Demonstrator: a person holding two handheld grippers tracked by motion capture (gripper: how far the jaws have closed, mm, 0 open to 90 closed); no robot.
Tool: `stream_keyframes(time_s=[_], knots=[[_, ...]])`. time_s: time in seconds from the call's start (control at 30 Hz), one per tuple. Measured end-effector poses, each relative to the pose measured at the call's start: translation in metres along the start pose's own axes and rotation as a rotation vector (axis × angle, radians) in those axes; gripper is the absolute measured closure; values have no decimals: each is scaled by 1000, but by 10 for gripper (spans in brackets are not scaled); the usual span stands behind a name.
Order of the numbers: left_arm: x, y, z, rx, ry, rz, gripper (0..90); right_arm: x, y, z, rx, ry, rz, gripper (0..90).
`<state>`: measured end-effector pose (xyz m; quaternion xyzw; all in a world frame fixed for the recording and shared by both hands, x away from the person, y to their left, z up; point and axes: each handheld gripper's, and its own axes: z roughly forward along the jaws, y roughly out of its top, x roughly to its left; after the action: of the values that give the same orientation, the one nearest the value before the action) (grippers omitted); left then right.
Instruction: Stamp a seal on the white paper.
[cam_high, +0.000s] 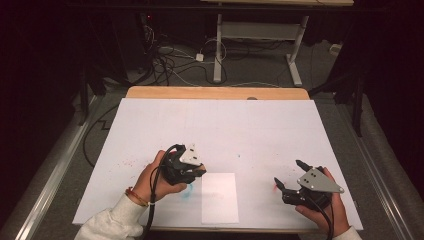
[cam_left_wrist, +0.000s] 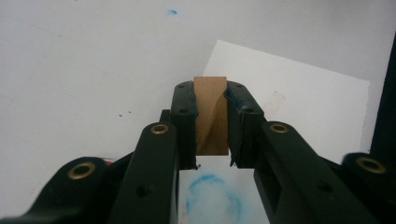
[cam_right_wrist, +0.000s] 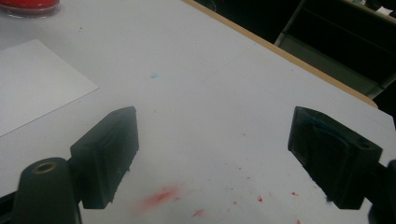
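Note:
My left gripper (cam_left_wrist: 210, 91) is shut on a small tan wooden block (cam_left_wrist: 211, 112), which stands upright between its black pads. It hovers low over a blue ink ring (cam_left_wrist: 212, 196) by the corner of a small white paper sheet (cam_left_wrist: 299, 102). In the high view the left gripper (cam_high: 197, 172) sits at the sheet's (cam_high: 220, 197) upper left corner. My right gripper (cam_high: 288, 171) rests near the table's front right, its jaws wide apart. In its own view the right gripper (cam_right_wrist: 212, 123) is open with nothing between its pads, above a red ink smear (cam_right_wrist: 161, 196).
A large white cover (cam_high: 220, 130) spans the wooden table (cam_high: 215, 92), speckled with red and blue ink. A red round object (cam_right_wrist: 28, 5) lies beyond the small sheet (cam_right_wrist: 32, 84). Cables and a desk frame (cam_high: 260, 30) stand on the floor behind the table.

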<state>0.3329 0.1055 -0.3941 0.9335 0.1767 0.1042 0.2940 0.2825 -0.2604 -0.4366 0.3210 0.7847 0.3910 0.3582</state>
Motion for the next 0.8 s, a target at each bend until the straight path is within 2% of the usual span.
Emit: stream_keyframes(time_s=[0.27, 0.4, 0.73, 0.8], knots=[[-7, 3, 10, 7, -26, 12, 737, 1, 0, 1, 4, 3, -6, 166], [-12, 5, 21, 35, -44, 34, 737, 1, 0, 1, 7, 1, -5, 167], [-24, 12, 47, 80, -101, 49, 736, 1, 0, 1, 11, 0, -10, 167], [-26, 12, 53, 101, -103, 60, 736, 1, 0, 2, 12, 1, -11, 168]])
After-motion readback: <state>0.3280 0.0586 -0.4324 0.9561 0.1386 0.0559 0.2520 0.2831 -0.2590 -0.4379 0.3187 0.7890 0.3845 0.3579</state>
